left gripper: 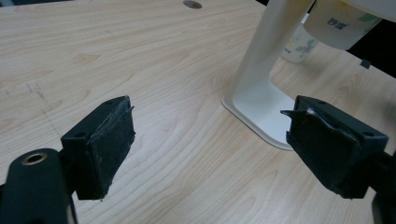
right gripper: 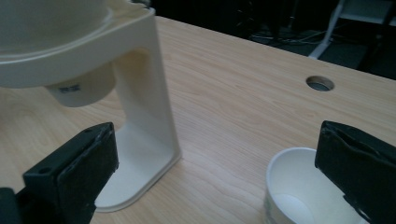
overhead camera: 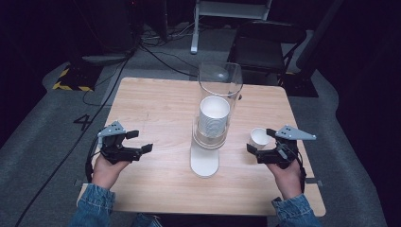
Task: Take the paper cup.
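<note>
A light wooden surface [overhead camera: 161, 109] is seen from the high view, and at its middle a cup dispenser [overhead camera: 213, 123] is stood: a clear tube holding a stack of white paper cups above a white foot. A single loose paper cup [overhead camera: 258, 137] is set upright on the surface to the right of the dispenser, well apart from it and just beside the right tool [overhead camera: 261, 142].

The likeliest mishap is judged to be the loose cup being knocked over or crushed, since it is light and empty and one jaw is already near its rim; a hard squeeze could collapse its thin wall. The tall dispenser could also be tipped if its tube is bumped by either tool.

The right tool is held wide open, nothing is gripped, and in the right gripper view the cup [right gripper: 308, 191] sits just inside its right-hand jaw. The left tool [overhead camera: 139, 142] is likewise spread wide and empty, held over bare wood.
</note>
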### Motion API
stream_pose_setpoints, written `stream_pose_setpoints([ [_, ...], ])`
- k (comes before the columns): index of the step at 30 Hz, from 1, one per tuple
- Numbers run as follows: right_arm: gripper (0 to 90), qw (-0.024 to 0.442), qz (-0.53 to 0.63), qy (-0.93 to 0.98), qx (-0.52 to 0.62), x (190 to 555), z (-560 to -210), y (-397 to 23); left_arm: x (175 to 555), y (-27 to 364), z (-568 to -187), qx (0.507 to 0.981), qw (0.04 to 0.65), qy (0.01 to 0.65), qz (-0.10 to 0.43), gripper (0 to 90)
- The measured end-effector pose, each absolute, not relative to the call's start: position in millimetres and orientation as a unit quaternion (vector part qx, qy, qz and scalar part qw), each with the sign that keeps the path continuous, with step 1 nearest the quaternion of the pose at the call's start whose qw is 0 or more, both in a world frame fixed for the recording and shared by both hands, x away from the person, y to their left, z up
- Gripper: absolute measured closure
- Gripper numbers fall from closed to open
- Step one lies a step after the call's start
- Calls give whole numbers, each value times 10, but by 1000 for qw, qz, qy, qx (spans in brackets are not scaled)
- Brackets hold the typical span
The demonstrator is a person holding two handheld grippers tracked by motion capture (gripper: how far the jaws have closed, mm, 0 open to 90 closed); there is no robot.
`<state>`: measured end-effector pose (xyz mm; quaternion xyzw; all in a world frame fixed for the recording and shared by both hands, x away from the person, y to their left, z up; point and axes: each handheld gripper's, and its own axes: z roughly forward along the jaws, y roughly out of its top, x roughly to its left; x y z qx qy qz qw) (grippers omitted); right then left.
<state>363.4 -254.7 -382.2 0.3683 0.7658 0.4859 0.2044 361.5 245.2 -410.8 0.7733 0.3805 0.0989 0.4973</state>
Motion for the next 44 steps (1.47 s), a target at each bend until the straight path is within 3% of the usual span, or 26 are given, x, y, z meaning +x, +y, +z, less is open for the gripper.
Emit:
stream_pose_setpoints([
  [7, 22, 154, 505, 781, 334, 3592, -3859, -2363, 3613, 2357, -4122, 785, 494, 363, 89, 148],
  [12, 152, 110, 506, 800, 301, 3584, -3945, -2215, 3627, 2267, -4175, 792, 495, 350, 75, 148],
  [20, 151, 83, 484, 825, 280, 3612, -4126, -2020, 3602, 2041, -4221, 809, 491, 318, 62, 148],
  [32, 149, 137, 458, 811, 338, 3712, -4319, -2059, 3593, 1934, -4268, 826, 469, 309, 56, 150],
  [44, 153, 145, 453, 806, 351, 3740, -4359, -2091, 3603, 1941, -4273, 826, 469, 310, 51, 150],
])
